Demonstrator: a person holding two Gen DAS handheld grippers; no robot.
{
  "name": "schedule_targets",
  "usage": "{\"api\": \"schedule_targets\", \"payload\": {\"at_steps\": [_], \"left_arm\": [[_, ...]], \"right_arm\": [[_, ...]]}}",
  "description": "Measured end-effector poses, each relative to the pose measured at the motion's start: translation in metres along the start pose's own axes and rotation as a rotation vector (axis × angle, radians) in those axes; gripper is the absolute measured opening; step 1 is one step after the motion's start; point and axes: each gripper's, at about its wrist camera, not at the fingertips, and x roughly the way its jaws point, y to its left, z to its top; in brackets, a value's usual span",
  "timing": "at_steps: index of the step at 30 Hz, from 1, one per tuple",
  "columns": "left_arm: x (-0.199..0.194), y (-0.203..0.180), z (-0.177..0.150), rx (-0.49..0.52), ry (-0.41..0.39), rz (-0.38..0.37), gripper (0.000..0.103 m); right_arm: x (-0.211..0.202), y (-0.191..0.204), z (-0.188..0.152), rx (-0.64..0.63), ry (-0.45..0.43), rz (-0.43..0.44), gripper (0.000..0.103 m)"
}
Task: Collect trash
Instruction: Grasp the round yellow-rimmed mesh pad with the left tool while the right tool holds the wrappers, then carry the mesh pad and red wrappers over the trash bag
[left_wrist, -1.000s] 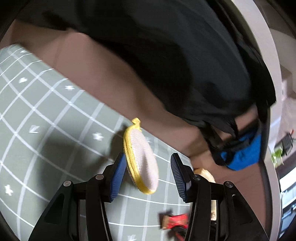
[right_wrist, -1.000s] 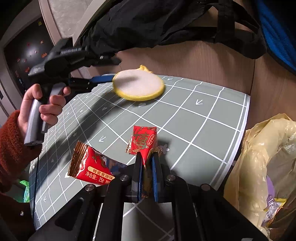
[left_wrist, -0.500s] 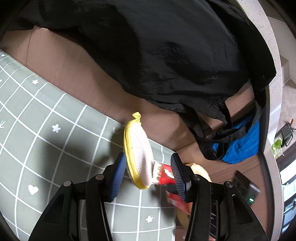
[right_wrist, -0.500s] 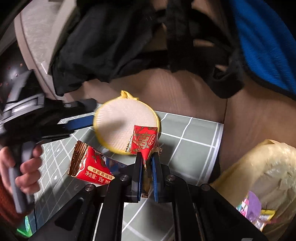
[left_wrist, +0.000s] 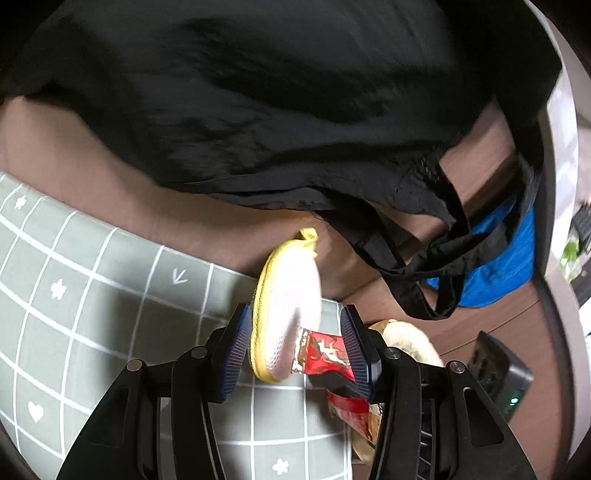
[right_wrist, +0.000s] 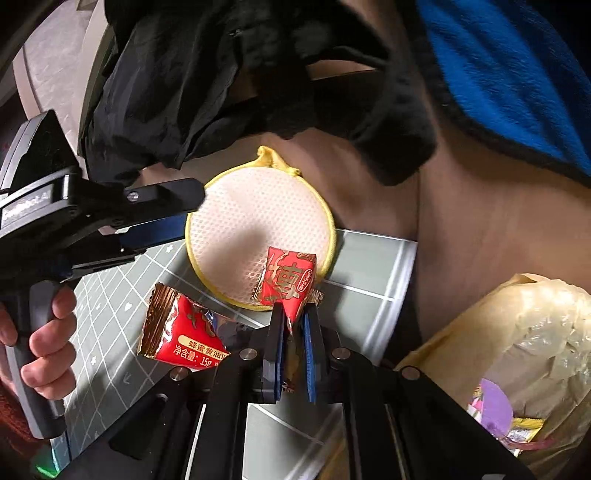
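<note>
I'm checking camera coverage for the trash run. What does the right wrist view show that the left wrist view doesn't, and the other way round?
Only the right wrist view shows the person's hand on the left gripper's handle, a second red wrapper, and trash inside the yellow bag. Only the left wrist view shows a black box with a green light. Both show the round yellow-edged pad, the red wrapper pinched by the right gripper, the grid mat and black cloth.

Left hand-held gripper gapes; right hand-held gripper pinched (tight).
</note>
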Motion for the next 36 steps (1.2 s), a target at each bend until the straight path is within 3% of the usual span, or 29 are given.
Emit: {"api": "schedule_targets", "payload": {"at_steps": [2,4,7,15,19,22,26,31,33,36], "left_arm": [[0.006,-0.006,0.001,0.031,0.001,0.020,0.043],[0.009,-0.009,0.001,0.046,-0.001,0.039,0.025],[0.009,-0.012,0.001,0.074,-0.011,0.058,0.013],[-0.002,-0.019,-0.011,0.117,-0.008,0.036,0.011],[-0.006,-0.020,-0.016,0.112,0.008,-0.001,0.012],[-0.002,-0.018,-0.013,0.099,0.018,-0.006,0.024],[0.003,-0.012,-0.007,0.069,0.032,-0.030,0.028],[0.016,-0.010,-0.004,0.046,0.053,-0.013,0.026],[0.013,-0.009,-0.005,0.047,0.042,0.027,0.013],[0.002,-0.009,-0.012,0.068,0.018,0.053,0.013]], "right_arm": [[-0.002,-0.006,0.001,0.008,-0.003,-0.005,0.009],[-0.005,-0.012,0.001,0.019,-0.012,-0.009,0.009],[-0.006,-0.017,0.003,0.025,-0.023,-0.021,0.009],[-0.021,-0.042,0.002,0.090,-0.094,-0.086,0.009],[-0.008,-0.052,0.006,0.113,-0.045,-0.064,0.009],[0.000,-0.049,0.005,0.101,-0.030,-0.066,0.009],[0.000,-0.047,0.004,0.093,-0.037,-0.054,0.009],[-0.002,-0.043,0.002,0.062,-0.038,-0.062,0.009],[-0.004,-0.040,0.002,0.062,-0.044,-0.060,0.009],[-0.009,-0.031,0.003,0.042,-0.054,-0.061,0.009]]}}
